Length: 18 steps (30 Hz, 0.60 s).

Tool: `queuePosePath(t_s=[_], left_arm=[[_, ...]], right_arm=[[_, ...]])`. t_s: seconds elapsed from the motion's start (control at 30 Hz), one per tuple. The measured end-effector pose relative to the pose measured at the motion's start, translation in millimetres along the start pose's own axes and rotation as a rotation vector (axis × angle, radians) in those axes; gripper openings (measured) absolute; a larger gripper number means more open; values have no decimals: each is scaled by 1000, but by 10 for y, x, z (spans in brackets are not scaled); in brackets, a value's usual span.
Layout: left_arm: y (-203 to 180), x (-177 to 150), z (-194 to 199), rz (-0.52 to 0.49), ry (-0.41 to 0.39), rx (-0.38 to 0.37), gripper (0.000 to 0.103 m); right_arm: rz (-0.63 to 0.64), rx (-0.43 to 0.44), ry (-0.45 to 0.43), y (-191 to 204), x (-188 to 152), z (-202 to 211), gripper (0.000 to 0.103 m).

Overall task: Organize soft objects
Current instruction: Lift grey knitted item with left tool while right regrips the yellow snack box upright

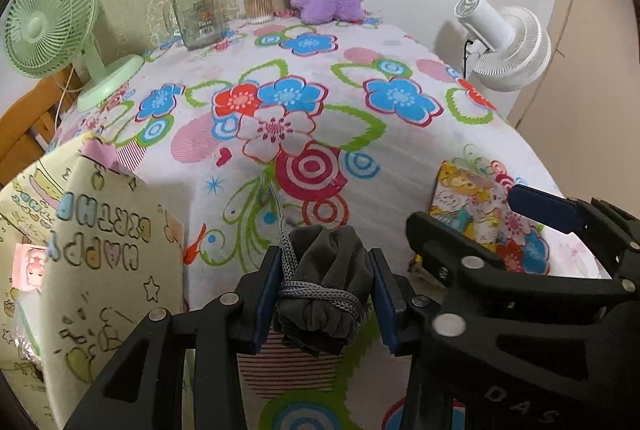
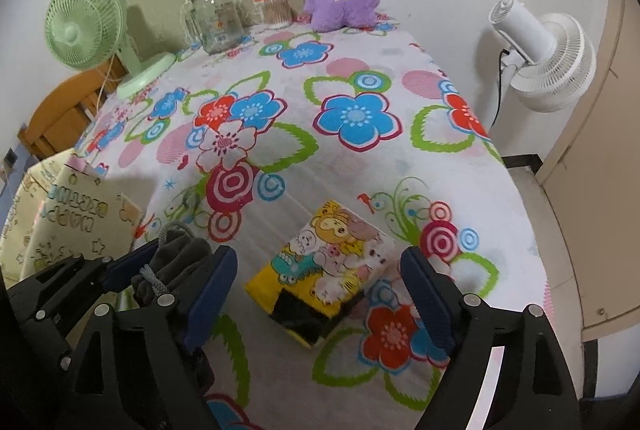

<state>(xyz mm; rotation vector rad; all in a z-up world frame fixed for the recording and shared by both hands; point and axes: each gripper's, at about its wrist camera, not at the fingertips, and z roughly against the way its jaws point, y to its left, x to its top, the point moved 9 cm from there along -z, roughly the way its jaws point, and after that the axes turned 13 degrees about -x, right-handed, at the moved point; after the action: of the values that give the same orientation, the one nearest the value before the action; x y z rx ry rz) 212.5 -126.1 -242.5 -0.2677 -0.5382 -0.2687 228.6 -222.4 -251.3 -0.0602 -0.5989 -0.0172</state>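
Pinching a gray drawstring pouch (image 1: 320,286) between their blue pads, the left tongs (image 1: 326,294) hold it just above the near edge of the bed (image 1: 360,42). The right tongs (image 2: 320,294) stand spread and empty, pointing down at a cartoon-print tissue pack (image 2: 328,262) lying near the bed's near right corner. The pack sits directly between and just beyond the right fingers, long axis running diagonally away, so the right hand is nearer.

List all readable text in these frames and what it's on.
"HAPPY BIRTH…", seen upside down and cut off, on the pale yellow gift box.
"DAS…", partial, moulded on the right gripper body.
Glass jar label: too small to read.
Cartoon-print packet: pictures only, no legible words.
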Motion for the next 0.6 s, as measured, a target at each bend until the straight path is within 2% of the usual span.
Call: queuePosePath(t_s=[0.13,0.17,0.23,0.37,0.6], left_arm=[[17,-8,-29,7,5,-7,44],[14,-8,-32,5,5,-6,44],[5,-12,-36,-2,5,-2,44],[-5,-20,-32,-5,7,-9,43],[-48,-14,59,-8,-9,-28,43]], right_arm=[[0,7,28,60,-21,-114,84],[-9,8,35,59,-24,-136,74],[-25,8,59,55,-45,-187,62],[-25,-11,56,61,-53,-176,52],[-9,-21,30,79,-38,-57,48]])
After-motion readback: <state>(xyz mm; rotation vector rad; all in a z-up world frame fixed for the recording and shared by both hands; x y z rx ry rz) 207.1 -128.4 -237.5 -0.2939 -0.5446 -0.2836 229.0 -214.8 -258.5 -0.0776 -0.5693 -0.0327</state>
